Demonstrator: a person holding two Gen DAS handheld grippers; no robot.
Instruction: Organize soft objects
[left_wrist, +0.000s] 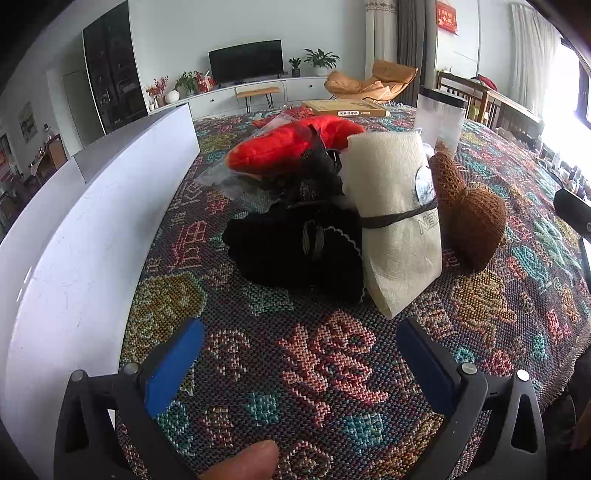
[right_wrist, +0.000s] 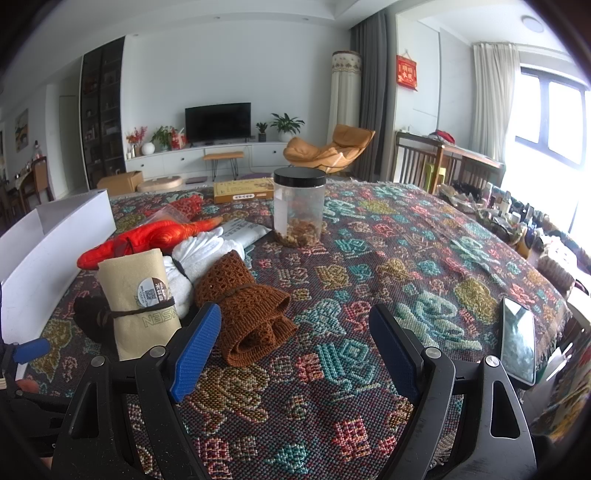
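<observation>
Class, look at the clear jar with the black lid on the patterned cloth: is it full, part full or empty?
Part full. The clear jar stands upright with its black lid on, and brown contents cover only its bottom; the rest looks empty.

Soft things on the patterned cloth: 5 kinds, 1 of each, plus 4 hard bits

Ahead of the left claw, all bunched: 1 red plush (left_wrist: 295, 146), 1 black knit bundle (left_wrist: 295, 251), 1 beige rolled bag (left_wrist: 395, 221) w/ a band round it, 1 brown knit roll (left_wrist: 469, 218); from the right claw's view, ahead-left: 1 white towel bundle (right_wrist: 207, 247) behind the brown roll. Non-soft: 1 clear jar w/ black lid (right_wrist: 299, 206) straight ahead, 1 flat yellow box (right_wrist: 243, 190) beyond it, 1 white tray (right_wrist: 48, 251) far left, 1 phone (right_wrist: 519, 339) just right of the right claw
</observation>
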